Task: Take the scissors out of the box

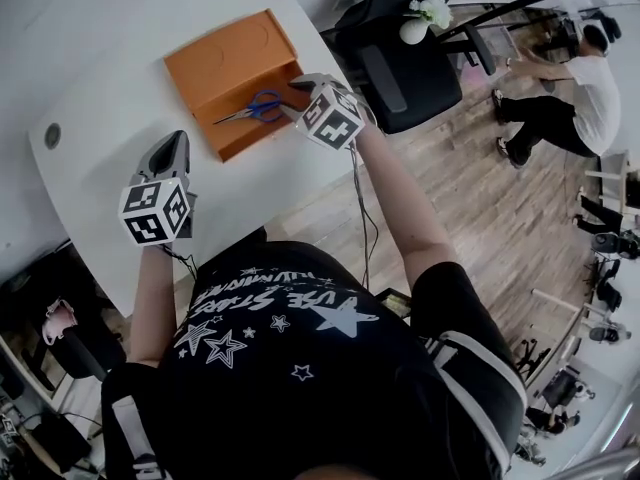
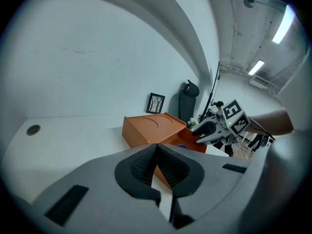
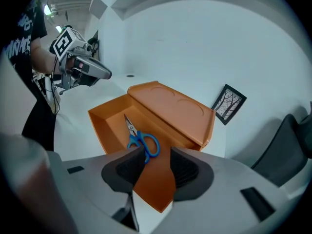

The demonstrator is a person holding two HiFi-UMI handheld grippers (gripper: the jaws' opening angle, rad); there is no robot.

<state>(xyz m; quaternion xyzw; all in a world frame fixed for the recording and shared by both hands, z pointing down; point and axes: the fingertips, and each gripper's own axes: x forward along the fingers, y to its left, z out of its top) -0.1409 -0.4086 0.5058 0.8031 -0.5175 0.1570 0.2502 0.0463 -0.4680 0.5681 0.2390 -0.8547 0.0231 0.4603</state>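
Head view | right claw [image 1: 297, 96] apart (near scissors [image 1: 256, 108]) | left claw [image 1: 171, 144] together | shirt print [image 1: 262, 306] unclear

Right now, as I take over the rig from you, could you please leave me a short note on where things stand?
The left hand-held gripper is shut and empty, held over the white table beside the box.
The right hand-held gripper is open and empty, poised over the open orange rectangular box.
The blue-handled metal scissors lie flat in the box's tray, handles nearest the right jaws, untouched.
Done: the lid is folded back.
Left: probably lower the right one, close on the handles and lift the scissors out.
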